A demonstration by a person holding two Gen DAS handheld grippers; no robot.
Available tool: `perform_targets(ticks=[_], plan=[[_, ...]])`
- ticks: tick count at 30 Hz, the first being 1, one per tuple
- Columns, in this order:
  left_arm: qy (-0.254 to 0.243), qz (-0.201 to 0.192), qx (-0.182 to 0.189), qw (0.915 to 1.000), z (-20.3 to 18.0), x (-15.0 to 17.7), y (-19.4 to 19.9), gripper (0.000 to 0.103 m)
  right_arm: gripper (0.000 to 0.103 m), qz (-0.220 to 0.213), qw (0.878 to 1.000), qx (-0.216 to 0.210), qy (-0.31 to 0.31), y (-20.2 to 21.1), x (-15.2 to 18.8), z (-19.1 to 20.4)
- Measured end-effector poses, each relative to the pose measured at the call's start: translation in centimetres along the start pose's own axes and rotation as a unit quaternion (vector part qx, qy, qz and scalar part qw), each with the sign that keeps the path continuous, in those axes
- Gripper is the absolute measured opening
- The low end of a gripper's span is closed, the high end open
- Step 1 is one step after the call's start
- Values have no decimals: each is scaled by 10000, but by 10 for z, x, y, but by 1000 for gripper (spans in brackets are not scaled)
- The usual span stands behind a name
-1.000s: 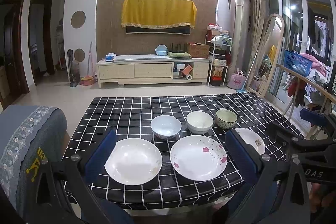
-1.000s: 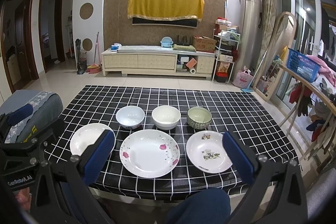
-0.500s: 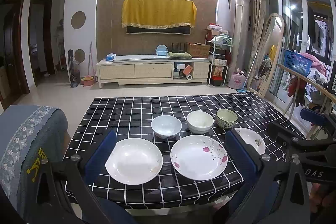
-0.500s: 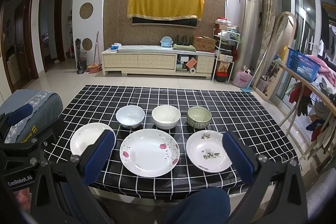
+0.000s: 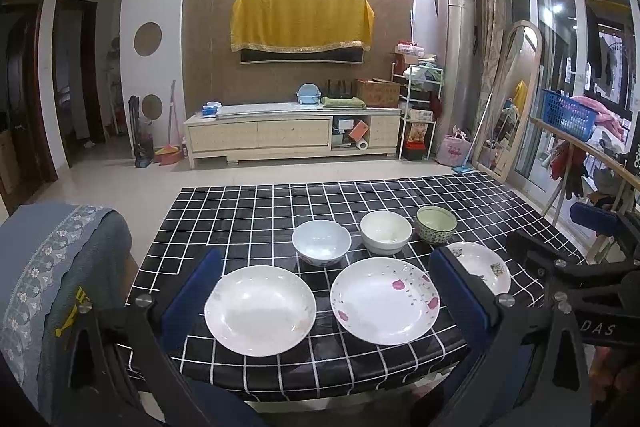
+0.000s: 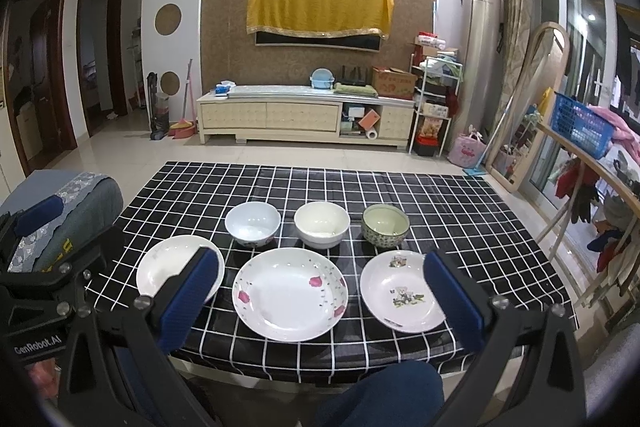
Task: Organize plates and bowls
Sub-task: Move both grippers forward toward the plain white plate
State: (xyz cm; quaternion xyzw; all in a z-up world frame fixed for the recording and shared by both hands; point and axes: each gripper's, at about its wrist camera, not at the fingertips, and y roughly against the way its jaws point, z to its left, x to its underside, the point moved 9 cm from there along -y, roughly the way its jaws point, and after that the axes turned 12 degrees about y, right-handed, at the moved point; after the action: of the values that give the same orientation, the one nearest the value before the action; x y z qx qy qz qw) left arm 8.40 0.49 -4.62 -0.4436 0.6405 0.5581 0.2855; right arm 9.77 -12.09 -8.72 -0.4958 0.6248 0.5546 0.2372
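Three plates lie in a front row on the black checked table (image 5: 248,211): a plain white plate (image 5: 260,309) (image 6: 168,263), a pink-flowered plate (image 5: 385,301) (image 6: 290,293) and a small picture plate (image 5: 482,267) (image 6: 402,291). Behind them stand a pale blue bowl (image 5: 321,242) (image 6: 252,224), a white bowl (image 5: 385,231) (image 6: 321,224) and a green patterned bowl (image 5: 436,225) (image 6: 385,226). My left gripper (image 5: 324,291) is open and empty, held before the table's near edge. My right gripper (image 6: 320,287) is also open and empty there.
A grey cloth-covered chair (image 5: 52,267) stands left of the table. A wooden rail with a blue basket (image 6: 582,125) and hanging clothes runs along the right. A TV cabinet (image 5: 292,137) stands at the far wall. The person's knee (image 6: 384,395) is below the near table edge.
Both grippers have drifted very slightly; the dishes sit where they were. Both jaws stay open.
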Motion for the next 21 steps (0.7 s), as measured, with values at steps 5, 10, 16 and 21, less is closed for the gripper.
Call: perform_targets(ticks=[5, 10, 16, 21], plan=[[39, 26, -98, 9999, 12, -9, -7, 103, 103, -24, 9998, -131, 123, -15, -10, 11], [9, 204, -264, 9994, 29, -15, -23, 103, 103, 81, 9990, -351, 262, -38, -21, 28], [185, 571, -597, 9964, 66, -16, -52, 103, 103, 291, 9951, -922, 223, -77, -32, 53], [596, 1049, -774, 9897, 104, -4, -82, 103, 103, 549, 9900, -1255, 323, -113, -34, 78]])
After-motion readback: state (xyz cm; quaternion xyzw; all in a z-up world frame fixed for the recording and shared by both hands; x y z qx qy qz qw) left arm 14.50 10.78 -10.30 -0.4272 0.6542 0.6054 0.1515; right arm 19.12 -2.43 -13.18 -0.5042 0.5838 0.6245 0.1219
